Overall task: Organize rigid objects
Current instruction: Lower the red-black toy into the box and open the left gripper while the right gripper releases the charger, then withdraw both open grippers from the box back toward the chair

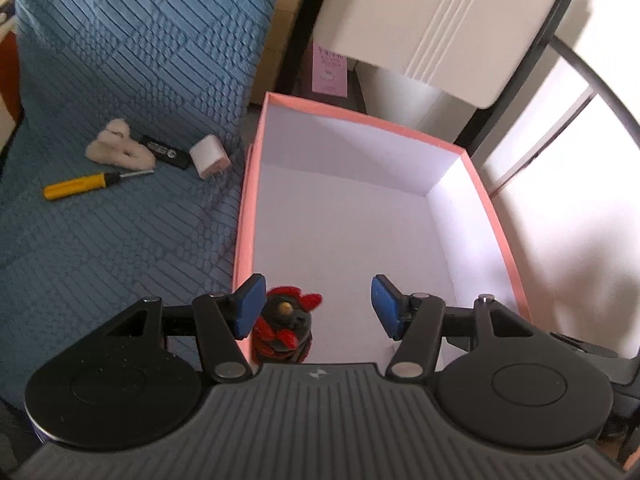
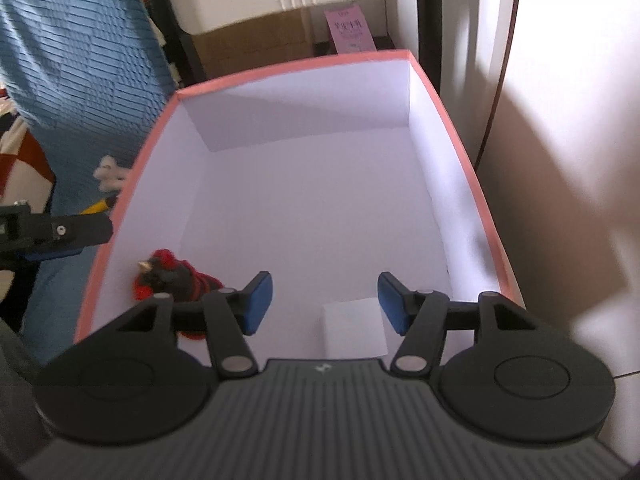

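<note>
At the lower left inside the pink-rimmed white box [image 2: 440, 120] lies a small black-and-red rooster figurine [image 2: 172, 276], and a white block [image 2: 352, 332] rests near the bottom edge. Both look light and rigid, best pinched across their middles. The right hand-held gripper [image 2: 324, 300] and left hand-held gripper [image 1: 318, 306] hang half open, holding nothing.

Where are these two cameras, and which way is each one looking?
Left wrist view: sits on the left hand-held gripper, looking down into the pink box, the blue cloth beside it; its own blue-padded fingers show, open.
Right wrist view: sits on the right hand-held gripper, looking down into the pink box; its own open fingers show.
Both see the box and the red-and-black chicken toy.
</note>
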A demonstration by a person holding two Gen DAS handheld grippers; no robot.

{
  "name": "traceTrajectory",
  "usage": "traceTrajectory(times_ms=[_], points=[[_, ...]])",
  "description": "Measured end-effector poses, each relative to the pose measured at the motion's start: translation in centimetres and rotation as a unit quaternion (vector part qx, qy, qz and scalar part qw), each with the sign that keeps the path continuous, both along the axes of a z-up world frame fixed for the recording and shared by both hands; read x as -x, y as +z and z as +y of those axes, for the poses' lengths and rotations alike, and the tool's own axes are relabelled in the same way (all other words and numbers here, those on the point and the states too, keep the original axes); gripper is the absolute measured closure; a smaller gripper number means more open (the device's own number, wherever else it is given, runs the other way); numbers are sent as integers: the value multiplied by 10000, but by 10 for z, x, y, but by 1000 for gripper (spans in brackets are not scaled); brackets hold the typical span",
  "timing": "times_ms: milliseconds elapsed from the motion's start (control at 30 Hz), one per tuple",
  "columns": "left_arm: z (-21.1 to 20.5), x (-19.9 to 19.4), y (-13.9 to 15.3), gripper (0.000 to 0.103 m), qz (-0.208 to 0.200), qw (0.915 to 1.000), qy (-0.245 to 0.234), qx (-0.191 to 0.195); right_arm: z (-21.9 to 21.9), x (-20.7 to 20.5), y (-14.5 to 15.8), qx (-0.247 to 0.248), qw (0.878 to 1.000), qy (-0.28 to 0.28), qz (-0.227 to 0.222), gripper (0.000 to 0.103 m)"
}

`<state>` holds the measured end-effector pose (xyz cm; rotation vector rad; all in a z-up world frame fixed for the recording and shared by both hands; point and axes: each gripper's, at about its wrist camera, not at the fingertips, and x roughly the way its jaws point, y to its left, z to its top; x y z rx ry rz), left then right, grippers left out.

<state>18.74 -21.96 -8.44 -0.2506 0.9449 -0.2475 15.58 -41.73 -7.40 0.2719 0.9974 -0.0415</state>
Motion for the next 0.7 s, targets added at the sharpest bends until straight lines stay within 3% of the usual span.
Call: traceTrajectory(times_ms=[700], points=[[82,87,61,39,-879,9956,306,81,77,59,90,-29,9920,541,-1143,42]])
